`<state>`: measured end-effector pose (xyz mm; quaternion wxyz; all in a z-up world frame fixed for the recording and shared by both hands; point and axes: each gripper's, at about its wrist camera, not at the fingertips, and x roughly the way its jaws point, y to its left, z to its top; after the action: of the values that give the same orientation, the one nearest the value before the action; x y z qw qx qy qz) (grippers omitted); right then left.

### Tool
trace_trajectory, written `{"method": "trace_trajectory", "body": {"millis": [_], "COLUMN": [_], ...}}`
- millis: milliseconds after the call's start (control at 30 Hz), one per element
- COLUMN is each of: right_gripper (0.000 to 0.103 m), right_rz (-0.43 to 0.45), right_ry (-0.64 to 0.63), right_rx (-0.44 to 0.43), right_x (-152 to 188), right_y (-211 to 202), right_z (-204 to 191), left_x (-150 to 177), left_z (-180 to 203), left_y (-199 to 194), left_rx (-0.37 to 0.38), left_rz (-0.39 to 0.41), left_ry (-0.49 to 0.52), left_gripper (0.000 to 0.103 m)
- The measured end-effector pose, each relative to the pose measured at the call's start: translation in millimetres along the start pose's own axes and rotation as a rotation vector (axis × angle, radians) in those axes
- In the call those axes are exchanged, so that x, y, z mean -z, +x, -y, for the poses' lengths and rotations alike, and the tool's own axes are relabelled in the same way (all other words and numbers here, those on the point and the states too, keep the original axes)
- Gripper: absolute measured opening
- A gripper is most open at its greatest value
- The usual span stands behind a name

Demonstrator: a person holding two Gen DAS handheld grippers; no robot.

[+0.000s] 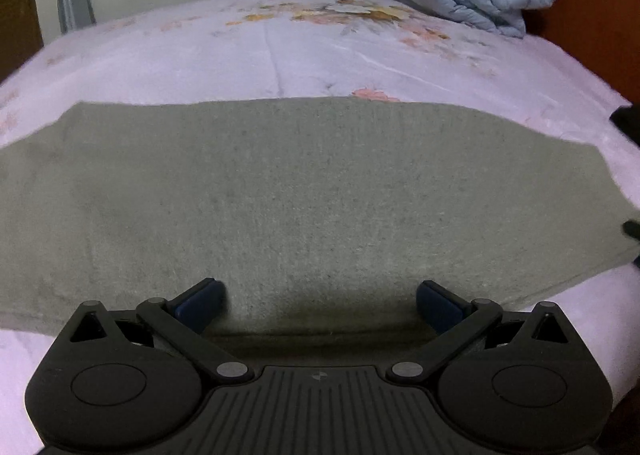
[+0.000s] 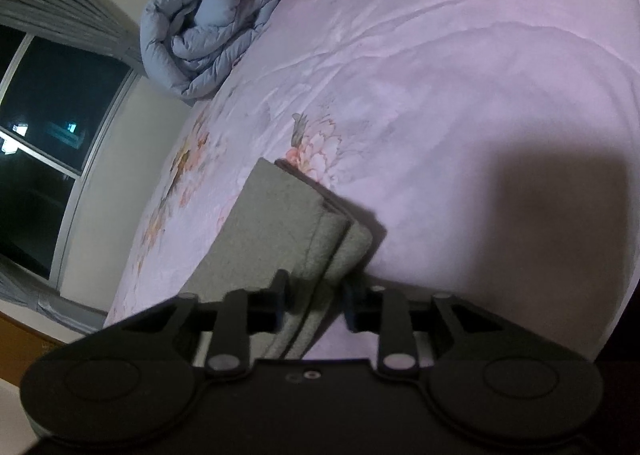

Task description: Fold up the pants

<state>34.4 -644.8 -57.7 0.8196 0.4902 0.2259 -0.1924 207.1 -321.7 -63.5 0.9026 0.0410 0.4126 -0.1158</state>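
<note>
1. Grey-green pants (image 1: 312, 195) lie flat across the middle of the left wrist frame, spread from the left edge to the right edge on a pale pink flowered bedsheet (image 1: 280, 51).
2. At the bottom centre of that frame the left gripper (image 1: 320, 301) stands wide apart, its blue-padded fingertips (image 1: 200, 297) resting low over the near edge of the pants with nothing between them.
3. In the right wrist frame the pants (image 2: 276, 227) show as stacked folded layers at lower centre.
4. The right gripper (image 2: 314, 305) is narrowed around those layers, clamped on the fabric edge.
5. A bundled light blue quilt (image 2: 204, 27) sits at the upper left of the right frame and the upper right of the left frame.
6. A dark window (image 2: 44, 123) fills the left side of the right frame.
</note>
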Motion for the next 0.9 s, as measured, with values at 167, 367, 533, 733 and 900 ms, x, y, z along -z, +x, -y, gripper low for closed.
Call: {"method": "trace_trajectory", "body": {"millis": [167,367,533,733,900], "right_gripper": [0.008,0.019,0.009,0.006,0.005], "right_rz": [0.024,0.003,-0.004,0.033,0.074], "right_ry": [-0.080,-0.066,-0.001,-0.121,-0.311], "right_rx": [0.024,0.048,0.026,0.024,-0.016], "right_x": [3,-1,2,-1,10], "right_y": [-5,-1,2,-13,-27], "right_z": [-14,-16,-6,-39,-111], "left_x": [-1,0,6,2,6], "left_z": [4,-5,-3,-26,-105], "left_y": [-6,-11,0,-16,-46], "left_rx": [-0.034,-0.040,-0.059,0.012,-0.014], "left_rz": [0.018,-0.005,0.035,0.051,0.118], "left_ry": [0.004,0.014,0.025,0.000,-0.112], "left_gripper": [0.103,0.103,0.103,0.103,0.103]}}
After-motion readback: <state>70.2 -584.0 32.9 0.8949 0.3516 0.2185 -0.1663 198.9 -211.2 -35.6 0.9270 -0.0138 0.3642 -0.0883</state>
